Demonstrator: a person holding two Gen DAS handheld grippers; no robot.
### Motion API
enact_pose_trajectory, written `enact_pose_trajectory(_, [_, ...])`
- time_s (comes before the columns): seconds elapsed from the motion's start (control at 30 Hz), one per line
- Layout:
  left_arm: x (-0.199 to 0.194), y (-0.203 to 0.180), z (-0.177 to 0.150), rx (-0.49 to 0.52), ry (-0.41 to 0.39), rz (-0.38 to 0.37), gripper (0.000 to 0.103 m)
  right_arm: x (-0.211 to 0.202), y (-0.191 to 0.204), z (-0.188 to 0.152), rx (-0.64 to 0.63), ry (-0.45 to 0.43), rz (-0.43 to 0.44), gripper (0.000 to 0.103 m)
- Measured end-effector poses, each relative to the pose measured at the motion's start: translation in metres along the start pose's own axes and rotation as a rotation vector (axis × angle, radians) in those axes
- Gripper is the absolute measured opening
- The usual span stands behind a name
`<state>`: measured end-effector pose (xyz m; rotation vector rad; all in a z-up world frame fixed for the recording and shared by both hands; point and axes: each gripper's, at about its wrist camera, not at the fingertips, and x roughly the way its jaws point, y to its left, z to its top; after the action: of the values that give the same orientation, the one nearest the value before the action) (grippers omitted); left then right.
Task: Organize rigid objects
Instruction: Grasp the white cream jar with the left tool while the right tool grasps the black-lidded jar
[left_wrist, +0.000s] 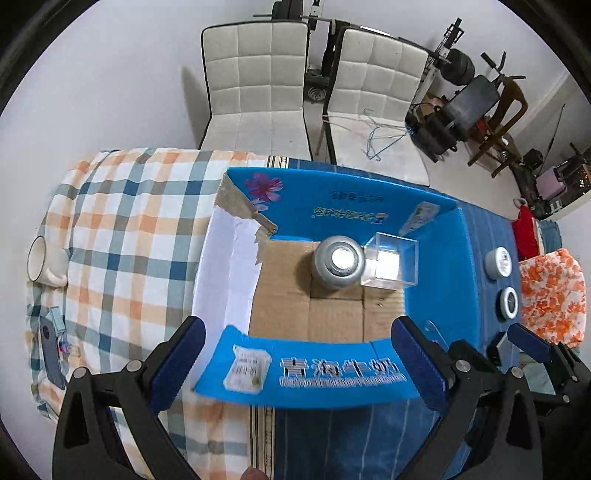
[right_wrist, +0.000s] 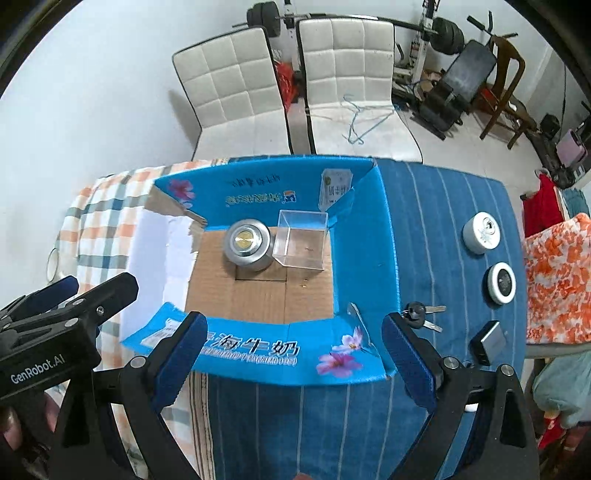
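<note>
An open blue cardboard box (left_wrist: 436, 266) (right_wrist: 365, 243) sits on the table. Inside it stand a silver metal can (left_wrist: 340, 264) (right_wrist: 248, 243) and a clear plastic cube (left_wrist: 391, 264) (right_wrist: 301, 238), side by side at the far end. My left gripper (left_wrist: 306, 363) is open and empty over the box's near flap. My right gripper (right_wrist: 295, 360) is open and empty over the same flap, to the right of the left one. On the blue cloth right of the box lie two round white tins (right_wrist: 481, 232) (right_wrist: 500, 283), keys (right_wrist: 421, 314) and a small dark case (right_wrist: 487, 341).
A white mug (left_wrist: 42, 264) and a phone (left_wrist: 50, 341) lie on the checked cloth at the left. An orange patterned cloth (right_wrist: 557, 280) lies at the right edge. Two white chairs (right_wrist: 236, 96) and gym gear (right_wrist: 465, 66) stand behind the table.
</note>
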<state>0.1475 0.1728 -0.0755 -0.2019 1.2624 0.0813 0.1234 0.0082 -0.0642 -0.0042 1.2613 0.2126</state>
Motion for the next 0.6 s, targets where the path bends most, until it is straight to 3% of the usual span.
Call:
enact_pose_trajectory(0.37, [-0.06, -0.021, -0.023, 0.014, -0.064, -0.001, 0.103, -0.045, -0.019, -0.019, -0.012, -0.025, 0.067, 0.097])
enact_pose_trajectory(0.6, [-0.06, -0.059, -0.026, 0.05, -0.065, -0.016, 0.103, -0.042, -0.095, -0.027, 0.094, -0.015, 0.034, 0.097])
